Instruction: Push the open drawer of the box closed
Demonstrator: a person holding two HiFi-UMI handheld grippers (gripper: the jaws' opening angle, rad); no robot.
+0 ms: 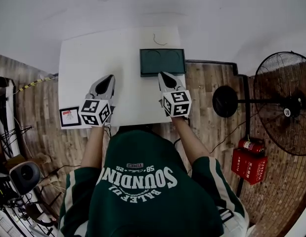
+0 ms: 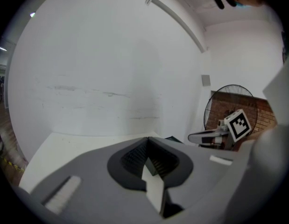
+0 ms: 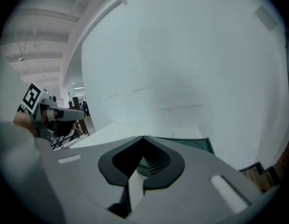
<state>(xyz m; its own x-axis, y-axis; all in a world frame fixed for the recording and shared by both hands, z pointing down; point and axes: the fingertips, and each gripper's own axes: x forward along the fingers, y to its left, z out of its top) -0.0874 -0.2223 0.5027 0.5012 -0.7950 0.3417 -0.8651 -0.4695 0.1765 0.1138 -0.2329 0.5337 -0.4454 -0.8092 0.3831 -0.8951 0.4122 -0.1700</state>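
The person holds both forearms forward over the white table [image 1: 88, 58], roughly parallel, with both grippers pointing toward the far edge and tipped slightly down. The left gripper [image 1: 109, 78] is over the middle of the table. Its jaws are together, tips meeting with nothing between them, as the left gripper view [image 2: 147, 139] shows. The right gripper [image 1: 164, 75] is level with it on the right. Its jaws are likewise closed and empty in the right gripper view [image 3: 143, 137].

The box [image 1: 162, 61] is dark green and rectangular and sits at the far edge of the table, right of centre. Its flat top carries faint round outlines. From above, the right gripper's tip shows just near of the box's near right corner. In the right gripper view the box [image 3: 193, 143] lies beyond that tip. I cannot tell from any view whether the drawer is open or closed.
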